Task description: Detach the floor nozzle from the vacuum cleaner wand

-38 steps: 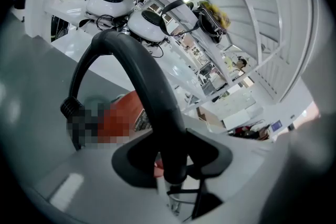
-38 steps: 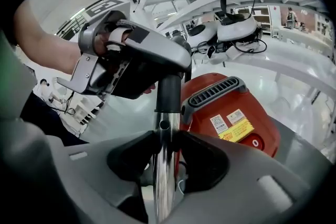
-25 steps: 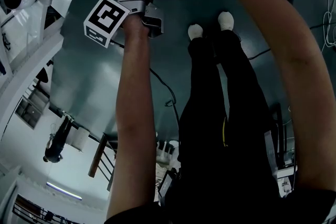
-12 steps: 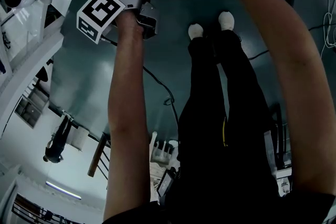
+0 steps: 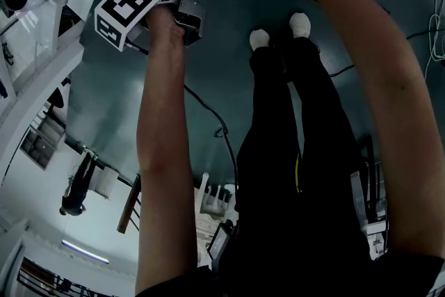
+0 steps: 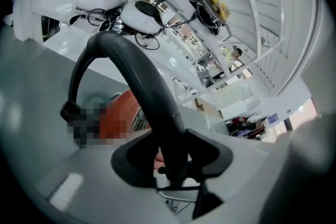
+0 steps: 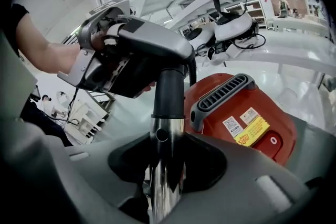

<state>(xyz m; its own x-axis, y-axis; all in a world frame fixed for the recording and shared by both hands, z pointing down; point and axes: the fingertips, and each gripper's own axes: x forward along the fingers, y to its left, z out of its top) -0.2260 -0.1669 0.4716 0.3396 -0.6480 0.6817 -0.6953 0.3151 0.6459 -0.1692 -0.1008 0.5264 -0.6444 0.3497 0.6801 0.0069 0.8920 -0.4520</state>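
The right gripper [image 7: 167, 165] is clamping the chrome wand [image 7: 166, 191] just below its black collar, probably to steady the tube against a pull or twist. Just beyond it, the left gripper [image 6: 173, 168] is gripping the black curved handle [image 6: 139, 78] at the wand's top. Both hands are therefore bracing the same piece at two points.

The floor nozzle is showing in no view. It is probably sitting at the wand's lower end, out of frame, so I judge the detaching as not yet begun.

Right behind the wand, the red vacuum body [image 7: 244, 113] is resting on the floor [image 5: 208, 59]. This is a smooth, dark teal surface that is catching soft glare. A thin black cable [image 5: 208, 108] is trailing across it beside the person's legs [image 5: 292, 149].

Farther off to the left, white benches [image 5: 38, 80] are carrying white rounded devices [image 6: 142, 16] and tangled wires, and white railings are running behind them.
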